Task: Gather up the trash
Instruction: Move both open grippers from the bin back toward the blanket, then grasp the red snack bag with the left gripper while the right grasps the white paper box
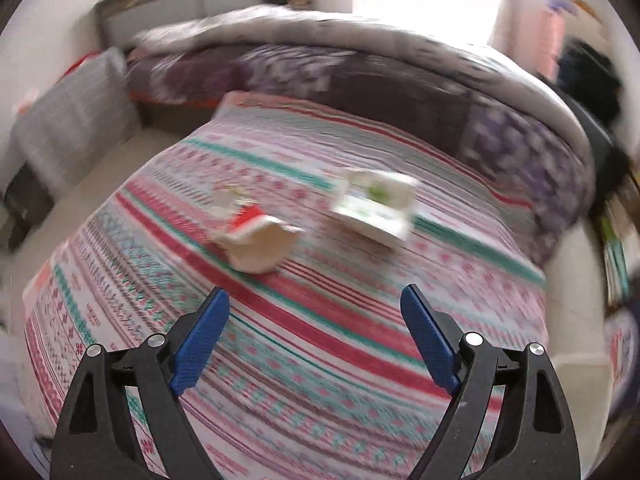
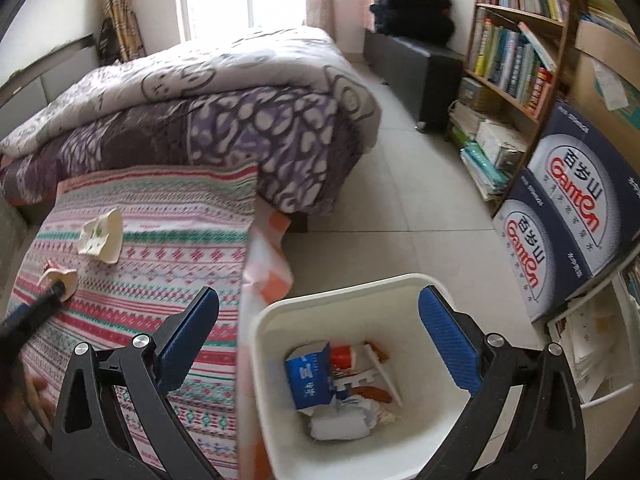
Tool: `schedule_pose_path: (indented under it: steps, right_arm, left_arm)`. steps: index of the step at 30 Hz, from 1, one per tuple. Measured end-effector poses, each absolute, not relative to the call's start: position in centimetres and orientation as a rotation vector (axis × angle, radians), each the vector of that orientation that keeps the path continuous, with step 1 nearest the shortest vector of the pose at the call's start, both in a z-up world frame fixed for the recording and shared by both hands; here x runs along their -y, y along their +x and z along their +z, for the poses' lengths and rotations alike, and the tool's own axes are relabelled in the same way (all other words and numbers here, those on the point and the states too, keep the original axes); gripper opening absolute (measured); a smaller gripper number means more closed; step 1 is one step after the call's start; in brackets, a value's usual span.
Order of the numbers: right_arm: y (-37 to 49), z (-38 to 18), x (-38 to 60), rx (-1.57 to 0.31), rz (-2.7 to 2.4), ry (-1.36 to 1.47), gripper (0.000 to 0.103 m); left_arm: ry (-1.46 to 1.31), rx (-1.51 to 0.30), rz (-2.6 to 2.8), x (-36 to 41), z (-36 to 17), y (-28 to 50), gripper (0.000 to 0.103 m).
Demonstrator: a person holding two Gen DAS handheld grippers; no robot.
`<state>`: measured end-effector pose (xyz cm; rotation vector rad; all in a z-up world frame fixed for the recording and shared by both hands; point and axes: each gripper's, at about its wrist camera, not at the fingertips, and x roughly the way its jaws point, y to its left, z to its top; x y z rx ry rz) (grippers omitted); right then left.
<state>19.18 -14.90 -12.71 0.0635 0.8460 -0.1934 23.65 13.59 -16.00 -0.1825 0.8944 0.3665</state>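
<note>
Two pieces of trash lie on the striped bedspread (image 1: 320,360): a crumpled cream and red carton (image 1: 256,240) and a white and green carton (image 1: 376,208). My left gripper (image 1: 314,292) hovers open and empty just short of them. In the right wrist view the same cartons lie at the left, the green one (image 2: 102,236) and the red one (image 2: 60,276), with a dark finger (image 2: 52,294) of the left gripper beside the red one. My right gripper (image 2: 319,291) is open and empty above the white bin (image 2: 340,292), which holds a blue box (image 2: 308,376) and other scraps.
A folded purple and grey quilt (image 2: 240,120) is piled at the bed's far end. To the right are the tiled floor (image 2: 420,208), a bookshelf (image 2: 512,52), stacked printed cardboard boxes (image 2: 568,200) and a black ottoman (image 2: 420,64). A hand (image 2: 36,396) shows at lower left.
</note>
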Motion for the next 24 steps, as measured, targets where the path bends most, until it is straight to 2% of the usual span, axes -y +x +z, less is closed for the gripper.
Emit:
schedule_pose_path:
  steps: [5, 9, 17, 19, 21, 24]
  right_arm:
    - [19.9, -13.5, 12.7, -0.854, -0.168, 0.044, 0.096]
    - [20.2, -13.8, 11.1, -0.835, -0.129, 0.038, 0.096]
    - [24.5, -14.3, 4.1, -0.724, 0.072, -0.138, 0.096]
    - [26.8, -14.7, 1.5, -0.709, 0.157, -0.202, 0.096]
    - [28.5, -15.1, -0.8, -0.704, 0.237, -0.262, 0.096]
    - [30.6, -16.3, -4.4, -0.723, 0.354, -0.383, 0.096]
  left_arm:
    - [-0.475, -0.924, 0.423, -20.0, -16.8, 25.5, 0.085]
    - [-0.606, -0.942, 0.463, -23.1, -17.9, 27.3, 0.085]
    - [-0.677, -1.128, 0.422, -25.9, -23.0, 30.8, 0.085]
    - [-0.622, -1.121, 0.373, -25.9, -22.2, 31.3, 0.057]
    - [-0.615, -1.116, 0.311, -26.4, -21.7, 31.4, 0.047]
    - [-0.559, -1.107, 0.259, -27.4, -21.3, 31.3, 0.042]
